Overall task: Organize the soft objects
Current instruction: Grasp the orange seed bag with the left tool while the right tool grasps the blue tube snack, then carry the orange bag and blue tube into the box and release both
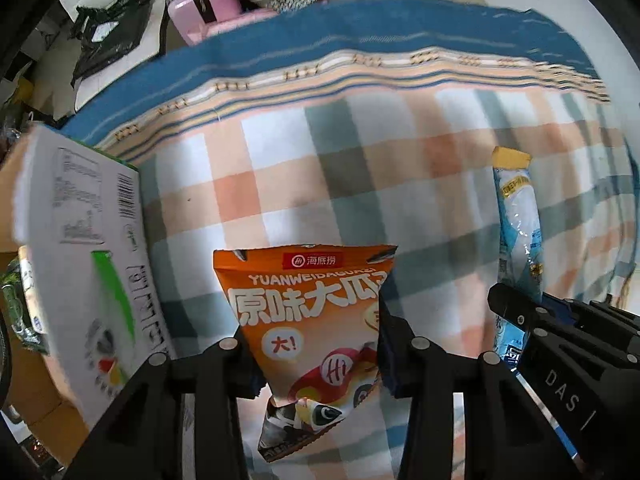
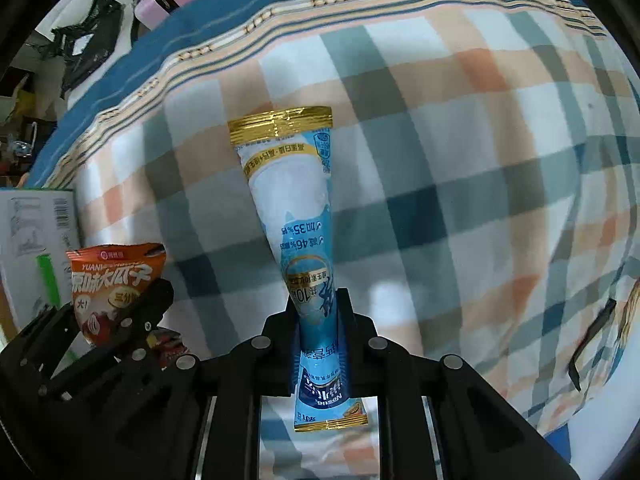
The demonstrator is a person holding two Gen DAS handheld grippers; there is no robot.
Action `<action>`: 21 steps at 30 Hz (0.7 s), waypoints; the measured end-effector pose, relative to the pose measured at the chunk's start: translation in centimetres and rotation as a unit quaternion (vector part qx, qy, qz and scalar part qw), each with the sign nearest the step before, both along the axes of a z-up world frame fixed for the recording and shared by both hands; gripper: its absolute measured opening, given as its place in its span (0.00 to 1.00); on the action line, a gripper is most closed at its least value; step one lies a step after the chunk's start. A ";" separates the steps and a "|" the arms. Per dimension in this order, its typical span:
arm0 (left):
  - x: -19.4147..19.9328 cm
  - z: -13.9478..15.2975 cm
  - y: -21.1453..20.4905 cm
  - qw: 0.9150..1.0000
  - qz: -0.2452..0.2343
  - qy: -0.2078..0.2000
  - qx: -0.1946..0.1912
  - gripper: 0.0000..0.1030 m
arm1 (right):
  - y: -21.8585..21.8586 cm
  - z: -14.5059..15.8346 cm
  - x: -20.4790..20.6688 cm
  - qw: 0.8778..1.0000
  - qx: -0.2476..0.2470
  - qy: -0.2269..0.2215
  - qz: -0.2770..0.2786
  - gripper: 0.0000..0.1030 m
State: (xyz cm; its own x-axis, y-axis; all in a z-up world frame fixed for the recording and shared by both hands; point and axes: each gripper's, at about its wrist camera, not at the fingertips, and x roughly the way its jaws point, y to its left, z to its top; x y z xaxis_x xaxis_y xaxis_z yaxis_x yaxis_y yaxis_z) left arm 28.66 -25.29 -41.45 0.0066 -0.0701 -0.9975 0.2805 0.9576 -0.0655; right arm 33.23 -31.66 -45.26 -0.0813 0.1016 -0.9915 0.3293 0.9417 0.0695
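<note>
Tongs on the left hand, the left gripper (image 1: 316,340), are pinching an orange snack bag (image 1: 310,320) printed with white Chinese characters and the letters YUANWEIDAGUAZI. Both black fingers press into the bag's lower half, one on each side, so the packet crumples below the grip and stands up above it, its flat sealed top pointing to the far side. The bag is lifted clear of the checked blanket (image 1: 360,168) beneath it.

Just right of it, the right gripper (image 2: 319,332) is clamped on a long blue-and-white cone-shaped wrapper (image 2: 296,216). The fingers meet on the narrow lower part; the wide end with its gold crimped band points away toward the far side, and a short gold-edged tail sticks out behind the fingers, near the camera. It too is held above the blanket. In the left wrist view the same wrapper rises at the right edge, above the black body of the other tool marked DAS.

The two held packets sit side by side, near each other but apart.

Beneath both lies the blanket in orange, white and grey-green squares, with a striped border and a blue band along its far edge. At the left stands a white cardboard box (image 1: 80,248) with a barcode and a green stripe, just beside the orange bag. Beyond the blanket's far left corner are a pink case (image 1: 200,12) and a black plastic bag (image 1: 104,28).
</note>
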 end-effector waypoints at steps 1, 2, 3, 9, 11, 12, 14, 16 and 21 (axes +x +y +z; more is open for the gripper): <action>-0.3 0.9 0.3 1.000 0.000 -0.003 -0.004 0.38 | 0.1 0.8 -0.4 1.000 0.002 -0.006 0.001 0.16; -0.6 1.9 0.5 1.000 -0.001 -0.007 -0.009 0.38 | 0.1 1.4 -0.7 1.000 0.004 -0.011 0.002 0.16; -1.3 2.8 0.6 1.000 -0.004 -0.014 -0.014 0.38 | 0.3 2.3 -1.2 1.000 0.006 -0.018 0.002 0.16; -4.3 11.1 3.4 0.997 -0.021 -0.044 -0.055 0.38 | 1.4 7.2 -3.7 0.998 0.027 -0.052 0.011 0.15; -5.2 12.8 5.3 0.997 -0.017 -0.051 -0.061 0.38 | 2.4 8.8 -4.7 0.997 0.038 -0.063 0.016 0.15; -5.6 13.6 7.0 0.996 -0.015 -0.053 -0.071 0.38 | 2.9 9.7 -5.3 0.996 0.045 -0.068 0.021 0.15; -6.1 14.7 8.9 0.995 -0.010 -0.056 -0.076 0.38 | 3.9 11.2 -6.5 0.995 0.059 -0.077 0.031 0.15; -7.4 16.1 11.5 0.995 -0.001 -0.062 -0.082 0.38 | 5.1 13.6 -8.3 0.992 0.072 -0.087 0.046 0.15; -8.4 17.7 18.2 0.994 0.034 -0.070 -0.080 0.38 | 10.8 16.5 -10.1 0.985 0.115 -0.100 0.082 0.15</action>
